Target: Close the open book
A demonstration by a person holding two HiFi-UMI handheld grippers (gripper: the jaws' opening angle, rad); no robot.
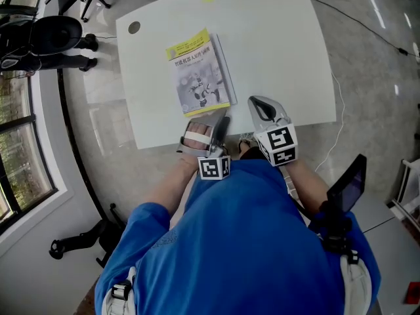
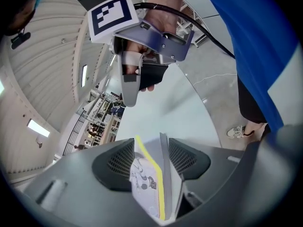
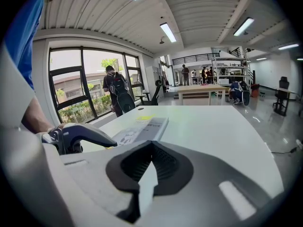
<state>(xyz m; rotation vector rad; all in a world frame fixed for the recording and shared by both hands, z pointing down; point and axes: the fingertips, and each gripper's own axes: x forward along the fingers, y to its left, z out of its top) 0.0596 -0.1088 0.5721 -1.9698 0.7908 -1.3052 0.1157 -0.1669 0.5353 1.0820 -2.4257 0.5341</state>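
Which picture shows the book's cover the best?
The head view: the book lies closed and flat on the white table, its whole yellow-topped cover facing up. The left gripper view shows it close but skewed, partly hidden between that gripper's open fingers. The right gripper view shows it far off, at a low slant.

I count two grippers, the left gripper [image 1: 211, 122] and the right gripper [image 1: 258, 102], each with one marker cube [image 1: 214, 168]. Just ahead of the left gripper lies one book [image 1: 199, 73] on one white table [image 1: 275, 44], which has one round hole [image 1: 134, 27] far ahead to the left. To the right of the right gripper, two cables lie on the floor: one black cable [image 1: 354, 21] and one white cable [image 1: 339, 126].
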